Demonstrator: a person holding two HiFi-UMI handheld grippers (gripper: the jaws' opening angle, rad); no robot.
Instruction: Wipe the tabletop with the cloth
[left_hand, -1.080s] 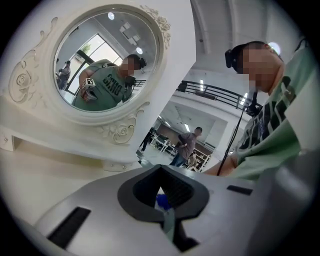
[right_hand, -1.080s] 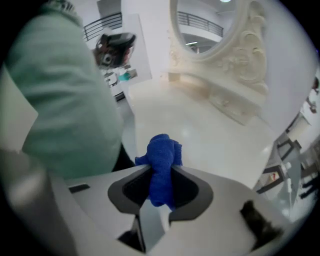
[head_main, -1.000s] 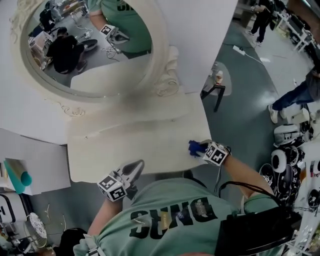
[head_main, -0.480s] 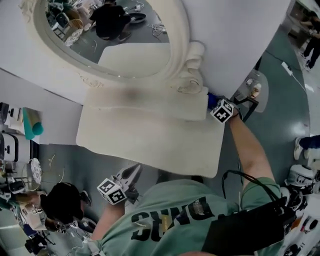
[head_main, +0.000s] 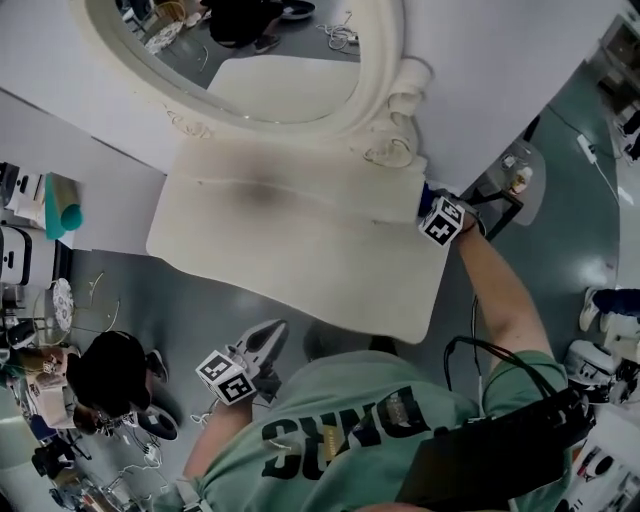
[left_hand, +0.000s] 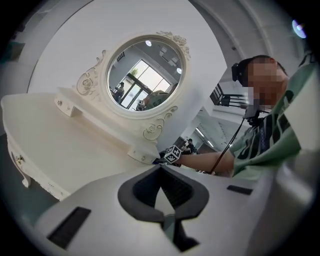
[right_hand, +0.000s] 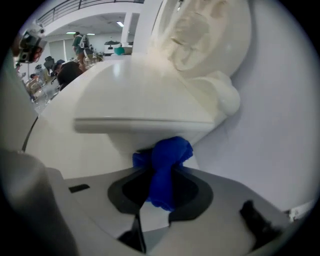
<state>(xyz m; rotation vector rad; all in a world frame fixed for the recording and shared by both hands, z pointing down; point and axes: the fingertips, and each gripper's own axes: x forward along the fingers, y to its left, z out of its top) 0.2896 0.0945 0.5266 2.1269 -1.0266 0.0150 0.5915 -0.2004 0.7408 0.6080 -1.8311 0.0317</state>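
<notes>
Bunched blue cloth (right_hand: 167, 170) at far right corner of cream tabletop (head_main: 300, 260), seemingly touching the ledge (right_hand: 145, 122).

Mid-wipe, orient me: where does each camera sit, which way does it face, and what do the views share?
Head view: on the person's head, looking steeply down at the tabletop; shows shirt, left gripper, right gripper.
Left gripper view: off the table's front, facing the mirror past shut, empty jaws; shows the right forearm.
Right gripper view: at the back right corner, facing along the shelf; jaws shut on the cloth.
Shared: head and left gripper views both show the right gripper.
</notes>
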